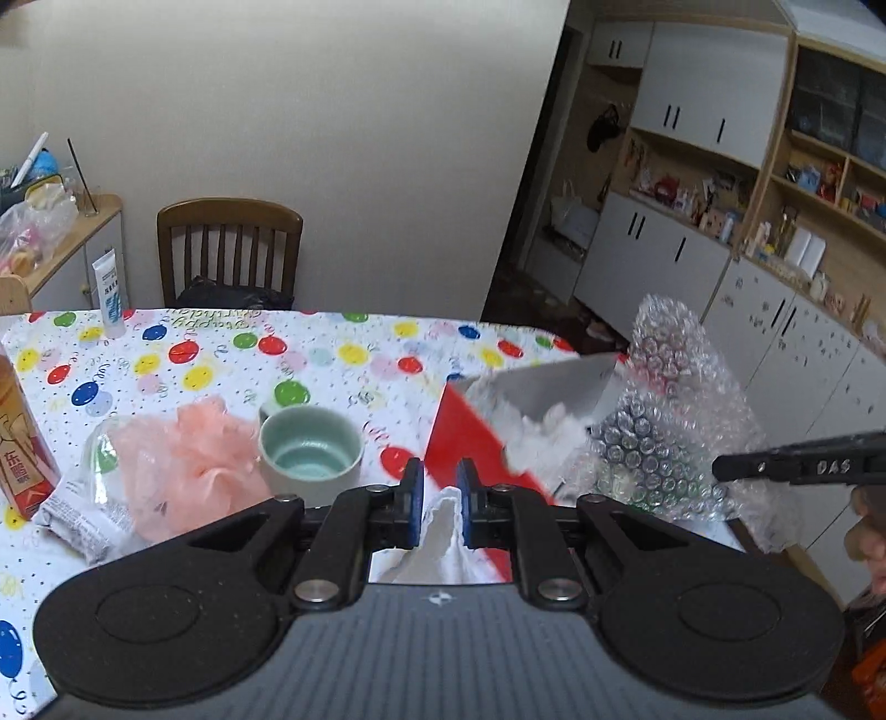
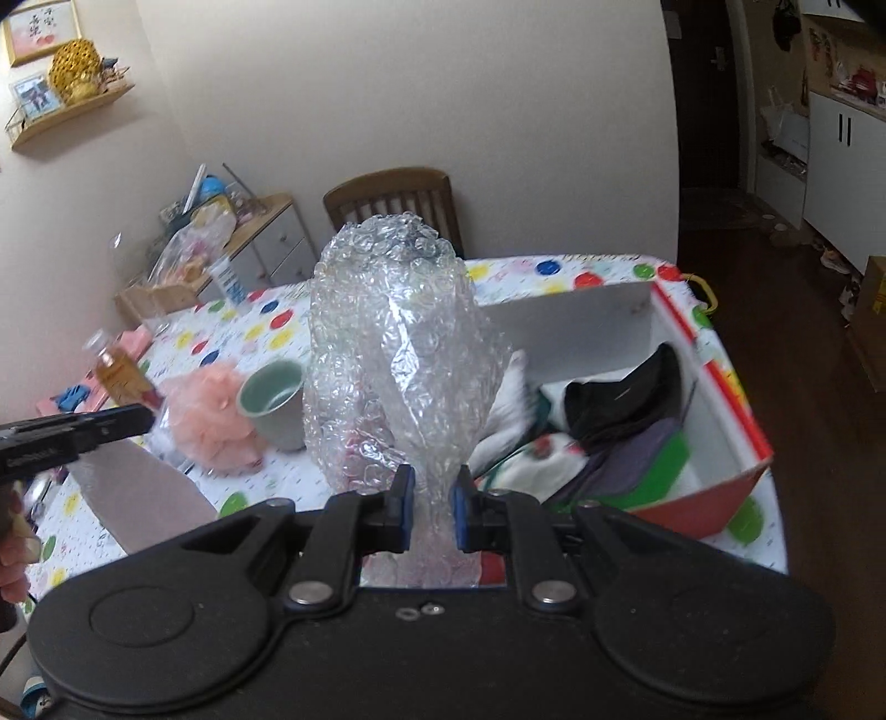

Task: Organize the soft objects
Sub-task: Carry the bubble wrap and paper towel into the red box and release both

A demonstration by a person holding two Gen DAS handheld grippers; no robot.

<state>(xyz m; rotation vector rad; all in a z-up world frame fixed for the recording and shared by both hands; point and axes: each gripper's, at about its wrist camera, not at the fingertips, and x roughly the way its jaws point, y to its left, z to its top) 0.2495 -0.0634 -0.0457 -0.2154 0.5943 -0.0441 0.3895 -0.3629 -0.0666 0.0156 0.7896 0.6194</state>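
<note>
Lettering "DAS" marks the right hand-held gripper (image 1: 720, 468).

A lived-in home dining room: balloon-print tablecloth (image 1: 332, 354), wooden chair (image 1: 230, 243), wall cabinets (image 1: 714, 94) with cluttered shelves (image 1: 819, 188), framed pictures (image 2: 39, 30).

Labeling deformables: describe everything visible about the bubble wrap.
The bubble wrap is a clear, crinkled sheet of small air cells, bunched and standing upright. The right gripper is shut on its lower end, holding it above the balloon-print tablecloth, beside the red-and-white box.
</note>
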